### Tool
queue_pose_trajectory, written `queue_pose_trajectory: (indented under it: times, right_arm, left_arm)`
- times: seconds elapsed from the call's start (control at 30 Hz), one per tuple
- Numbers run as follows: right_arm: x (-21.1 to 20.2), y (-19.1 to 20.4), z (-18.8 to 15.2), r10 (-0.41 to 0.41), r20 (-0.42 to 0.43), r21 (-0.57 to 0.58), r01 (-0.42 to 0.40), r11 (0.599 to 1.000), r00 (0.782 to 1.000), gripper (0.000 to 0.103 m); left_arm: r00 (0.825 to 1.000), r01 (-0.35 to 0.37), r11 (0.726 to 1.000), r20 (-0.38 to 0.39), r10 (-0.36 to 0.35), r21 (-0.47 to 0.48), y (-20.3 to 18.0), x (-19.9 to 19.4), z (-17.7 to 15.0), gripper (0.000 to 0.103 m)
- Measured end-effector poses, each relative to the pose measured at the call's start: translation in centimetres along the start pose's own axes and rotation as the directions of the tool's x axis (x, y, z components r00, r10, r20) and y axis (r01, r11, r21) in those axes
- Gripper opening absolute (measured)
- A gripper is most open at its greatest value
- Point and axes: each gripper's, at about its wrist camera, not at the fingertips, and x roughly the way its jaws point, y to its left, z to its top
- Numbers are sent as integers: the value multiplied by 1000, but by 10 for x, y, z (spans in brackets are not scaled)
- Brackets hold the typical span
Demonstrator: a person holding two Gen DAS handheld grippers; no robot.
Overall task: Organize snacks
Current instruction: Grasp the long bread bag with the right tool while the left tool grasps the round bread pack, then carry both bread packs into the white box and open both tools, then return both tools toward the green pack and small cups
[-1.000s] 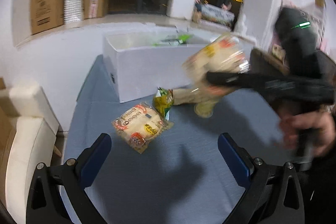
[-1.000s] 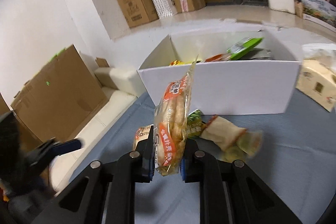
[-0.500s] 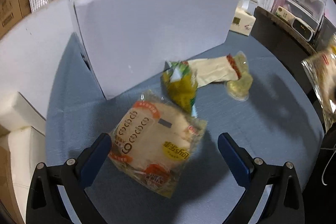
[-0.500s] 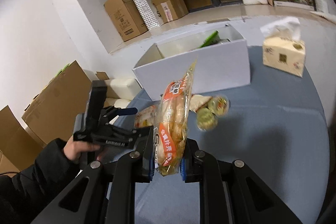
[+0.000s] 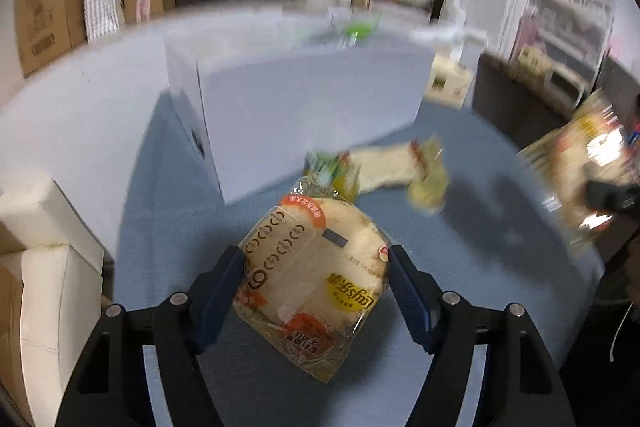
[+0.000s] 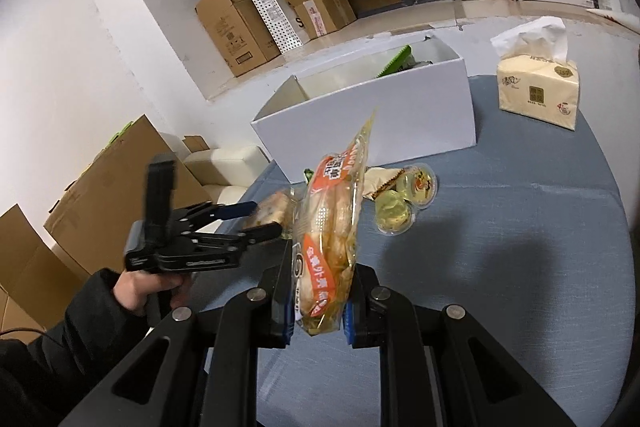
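A round bread packet (image 5: pixel 316 275) with orange print lies on the blue-grey table (image 5: pixel 480 267). My left gripper (image 5: pixel 314 255) straddles it, its jaws closing, and both blue pads touch the packet's sides. In the right wrist view the left gripper (image 6: pixel 266 217) shows low at the left, held by a hand in a dark sleeve. My right gripper (image 6: pixel 320 267) is shut on a long orange bread packet (image 6: pixel 336 211), held upright above the table; this packet (image 5: pixel 576 179) is blurred at the right edge of the left wrist view. A white open box (image 6: pixel 400 107) stands behind.
Between packet and box lie a green snack bag (image 5: pixel 326 167), a beige wrapped snack (image 5: pixel 384 167) and two jelly cups (image 6: pixel 404 203). A tissue pack (image 6: pixel 540 91) stands right of the box. Cardboard boxes (image 6: pixel 232 27) line the wall; a white seat (image 5: pixel 44 239) sits left of the table.
My left gripper has come down over the round bread packet and its jaws have narrowed onto it. The right gripper has drawn back from the box with its long packet.
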Motion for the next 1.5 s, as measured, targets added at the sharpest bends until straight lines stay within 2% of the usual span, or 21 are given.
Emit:
queue_pose_trajectory:
  times: [0.13, 0.33, 0.4, 0.5, 0.57, 0.73, 0.87, 0.9, 0.93, 0.97, 1.0, 1.07, 1.2, 1.4, 1.5]
  right_arm:
    - [5, 2, 17, -5, 15, -15, 6, 1000, 1000, 19]
    - [15, -1, 68, -17, 64, -21, 19, 1000, 998, 19]
    - [21, -5, 93, -19, 82, -18, 20, 1000, 996, 19]
    - [35, -11, 133, -40, 104, -6, 41, 999, 994, 19]
    - [52, -16, 160, -85, 101, -2, 86, 996, 991, 19]
    - [91, -20, 196, -130, 52, -41, 132, 990, 990, 19]
    - [119, -24, 215, -151, 38, -45, 152, 987, 988, 19]
    - [123, -26, 218, -138, 39, -42, 139, 989, 990, 22]
    - [127, -28, 220, -132, 34, -42, 133, 990, 991, 30]
    - [132, -29, 222, -158, 26, -41, 159, 986, 987, 69]
    - [132, -31, 221, -199, 43, -34, 201, 979, 979, 103]
    - [125, -36, 218, -217, 100, -22, 220, 975, 971, 103]
    - [113, -42, 210, -229, 85, 9, 229, 973, 970, 103]
    - [71, -40, 188, -231, 138, 41, 227, 973, 963, 103]
    - [38, -40, 170, -258, 188, 52, 253, 966, 948, 103]
  left_arm:
    - [995, -3, 1000, 102, 6, -27, -6, -33, 30, 77]
    - [981, -6, 996, 193, 22, -84, -5, -44, 88, 77]
    - [980, -5, 995, 199, 26, -104, 0, -35, 110, 77]
    - [980, -44, 992, 187, 66, -120, 11, -16, 142, 77]
    - [983, -77, 987, 156, 99, -142, 19, 1, 161, 77]
    - [981, -112, 985, 143, 130, -130, 27, 28, 186, 77]
    - [984, -130, 984, 103, 143, -123, 37, 51, 193, 79]
    - [990, -117, 985, 68, 126, -129, 41, 60, 194, 88]
    - [993, -110, 983, 25, 115, -149, 46, 69, 194, 95]
    - [994, -111, 980, 4, 114, -167, 50, 73, 191, 103]
    - [994, -109, 979, 9, 112, -175, 52, 73, 188, 103]
    - [994, -105, 979, 24, 111, -174, 53, 71, 181, 103]
    - [988, -144, 975, 26, 150, -169, 49, 64, 171, 103]
    - [984, -165, 979, 46, 171, -116, 27, 34, 156, 103]
    - [988, -136, 987, 57, 141, -86, 10, 12, 138, 103]
